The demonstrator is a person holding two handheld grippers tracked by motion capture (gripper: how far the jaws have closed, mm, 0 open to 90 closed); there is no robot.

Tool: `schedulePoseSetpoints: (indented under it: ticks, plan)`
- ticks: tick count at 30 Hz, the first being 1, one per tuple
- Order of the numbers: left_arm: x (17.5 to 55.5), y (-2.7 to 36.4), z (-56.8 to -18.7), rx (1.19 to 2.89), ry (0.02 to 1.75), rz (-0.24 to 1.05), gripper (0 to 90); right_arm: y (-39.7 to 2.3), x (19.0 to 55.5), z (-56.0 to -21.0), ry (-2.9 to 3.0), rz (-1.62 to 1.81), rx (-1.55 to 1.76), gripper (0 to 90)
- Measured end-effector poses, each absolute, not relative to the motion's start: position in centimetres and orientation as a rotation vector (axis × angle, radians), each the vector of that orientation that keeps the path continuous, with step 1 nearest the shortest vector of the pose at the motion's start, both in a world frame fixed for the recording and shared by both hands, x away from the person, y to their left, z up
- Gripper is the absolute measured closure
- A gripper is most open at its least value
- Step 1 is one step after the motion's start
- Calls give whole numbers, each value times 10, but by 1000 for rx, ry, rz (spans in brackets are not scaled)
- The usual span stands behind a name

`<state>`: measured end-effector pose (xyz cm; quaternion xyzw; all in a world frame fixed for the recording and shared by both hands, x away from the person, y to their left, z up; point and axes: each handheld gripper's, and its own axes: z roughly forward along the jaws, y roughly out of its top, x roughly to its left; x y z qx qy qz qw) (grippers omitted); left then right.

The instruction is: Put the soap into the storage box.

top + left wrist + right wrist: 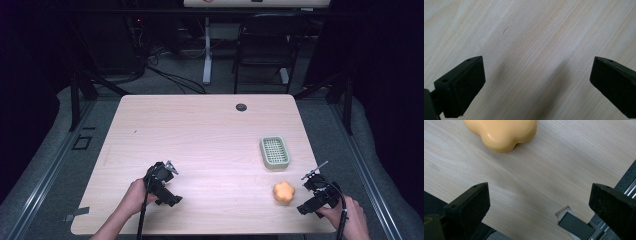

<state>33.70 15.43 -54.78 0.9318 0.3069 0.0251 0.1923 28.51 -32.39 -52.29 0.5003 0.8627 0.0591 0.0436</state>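
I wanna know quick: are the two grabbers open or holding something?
Left gripper: jaws open, holding nothing.
Right gripper: jaws open, holding nothing.

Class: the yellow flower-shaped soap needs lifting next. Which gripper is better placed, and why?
Right. The right gripper sits open just beside the soap; the left gripper is across the table, over bare wood.

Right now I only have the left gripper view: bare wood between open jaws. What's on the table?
Observer: An orange soap lies near the front right, beside the right gripper.
Operator: Is that gripper holding it?
Observer: No. Its jaws stand open in the right gripper view, with the soap ahead of them, untouched.
Operator: Anything else?
Observer: A green dish sits behind the soap, apart from it.
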Motion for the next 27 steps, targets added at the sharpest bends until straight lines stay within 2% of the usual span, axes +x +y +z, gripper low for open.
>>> schedulePoseSetpoints:
  ticks: [14,20,27]
  plan:
    - [337,155,-548,2619,856,80,0,-320,287,-525,2649,158,1521,34]
    - [337,155,-548,2618,855,76,0,-321,290,-526,2674,135,1510,0]
    - [337,154,-547,2617,848,79,0,-319,290,-524,2680,142,1490,0]
